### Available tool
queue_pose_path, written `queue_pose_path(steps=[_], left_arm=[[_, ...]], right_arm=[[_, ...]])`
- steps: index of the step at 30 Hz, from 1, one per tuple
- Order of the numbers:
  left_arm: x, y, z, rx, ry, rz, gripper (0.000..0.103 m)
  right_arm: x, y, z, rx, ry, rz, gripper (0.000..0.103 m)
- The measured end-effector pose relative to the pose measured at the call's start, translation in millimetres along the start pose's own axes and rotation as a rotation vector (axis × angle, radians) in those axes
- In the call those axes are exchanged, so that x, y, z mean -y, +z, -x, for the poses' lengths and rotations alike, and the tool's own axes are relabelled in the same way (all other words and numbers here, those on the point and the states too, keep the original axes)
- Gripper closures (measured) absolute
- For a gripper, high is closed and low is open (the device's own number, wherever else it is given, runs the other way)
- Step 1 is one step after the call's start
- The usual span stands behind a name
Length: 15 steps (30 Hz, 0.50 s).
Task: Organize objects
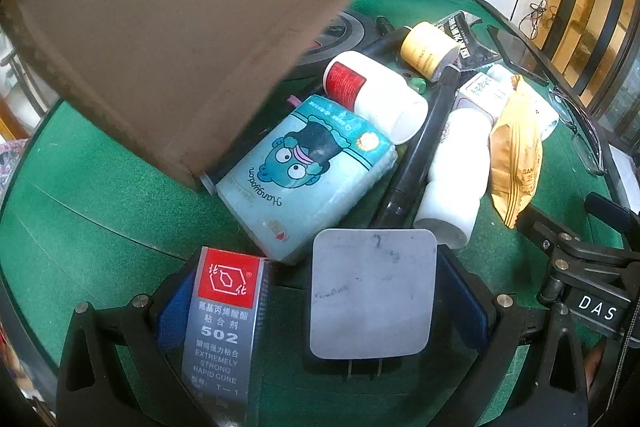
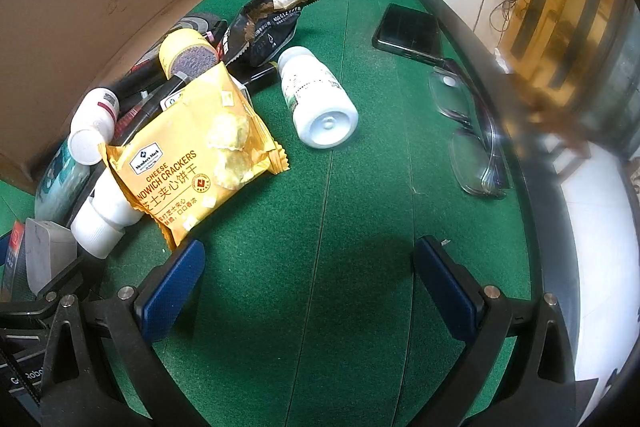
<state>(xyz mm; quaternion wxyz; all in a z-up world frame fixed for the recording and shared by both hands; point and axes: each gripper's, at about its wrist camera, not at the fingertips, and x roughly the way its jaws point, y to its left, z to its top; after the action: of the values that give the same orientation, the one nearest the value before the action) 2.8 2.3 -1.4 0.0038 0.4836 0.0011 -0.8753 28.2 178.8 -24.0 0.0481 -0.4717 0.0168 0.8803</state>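
We find the heap of objects on the green felt table [image 2: 360, 227], spilled beside the brown cardboard box [image 1: 160, 27]: a pale blue tissue pack [image 1: 308, 167] just against the box, a yellow cracker packet [image 2: 192, 155] beyond it. The left gripper [image 1: 320, 307] stands fully open around a grey glue box [image 1: 224, 327] and a white charger [image 1: 372, 291], gripping neither. The right gripper [image 2: 308, 287] stands fully open, empty.

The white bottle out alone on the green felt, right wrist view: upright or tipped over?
Tipped over. The white bottle lies on its side on the green felt, round base facing the camera.
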Motion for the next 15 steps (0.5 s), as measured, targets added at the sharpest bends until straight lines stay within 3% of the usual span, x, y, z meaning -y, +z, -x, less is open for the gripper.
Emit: queue_pose_path(steps=[15], left_arm=[[-0.4,-0.3,1.0,0.000,0.000,-0.001,0.001]], right_arm=[[-0.1,-0.4,1.3,0.000,0.000,0.000,0.000]])
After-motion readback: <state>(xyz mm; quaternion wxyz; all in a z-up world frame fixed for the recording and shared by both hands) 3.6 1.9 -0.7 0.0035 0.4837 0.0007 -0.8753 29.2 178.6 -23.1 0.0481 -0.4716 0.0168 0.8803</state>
